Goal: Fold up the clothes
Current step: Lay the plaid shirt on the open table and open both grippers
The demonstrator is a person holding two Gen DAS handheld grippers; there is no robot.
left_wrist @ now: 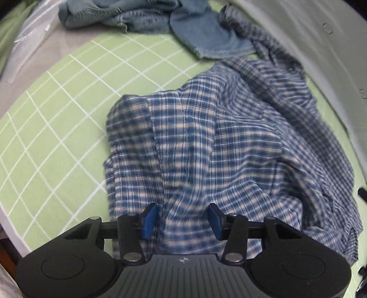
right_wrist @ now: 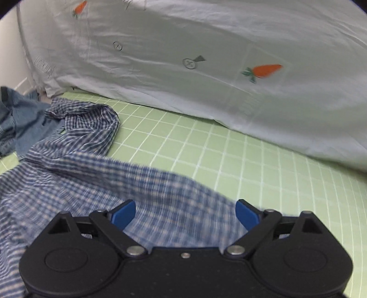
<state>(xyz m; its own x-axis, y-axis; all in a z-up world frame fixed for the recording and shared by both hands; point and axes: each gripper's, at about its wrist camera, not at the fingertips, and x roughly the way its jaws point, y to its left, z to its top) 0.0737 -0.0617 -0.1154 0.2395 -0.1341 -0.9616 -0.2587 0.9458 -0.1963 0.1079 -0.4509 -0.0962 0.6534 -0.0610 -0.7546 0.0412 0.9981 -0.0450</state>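
Note:
A blue and white plaid shirt (left_wrist: 218,142) lies rumpled on the green grid sheet (left_wrist: 57,137). My left gripper (left_wrist: 183,220) hangs just above the shirt's near part, pointing steeply down. Its blue pads (left_wrist: 150,220) stand apart and the cloth shows between them without being pinched. In the right wrist view the same shirt (right_wrist: 80,178) spreads from the left, its near edge blurred. My right gripper (right_wrist: 185,215) is open wide over that edge, and its pads (right_wrist: 123,215) touch no cloth that I can see.
Crumpled denim garments (left_wrist: 142,18) lie at the far end of the sheet, also at the left in the right wrist view (right_wrist: 20,119). A white duvet with carrot prints (right_wrist: 206,68) runs along the far side. Bare green sheet (right_wrist: 263,172) lies right of the shirt.

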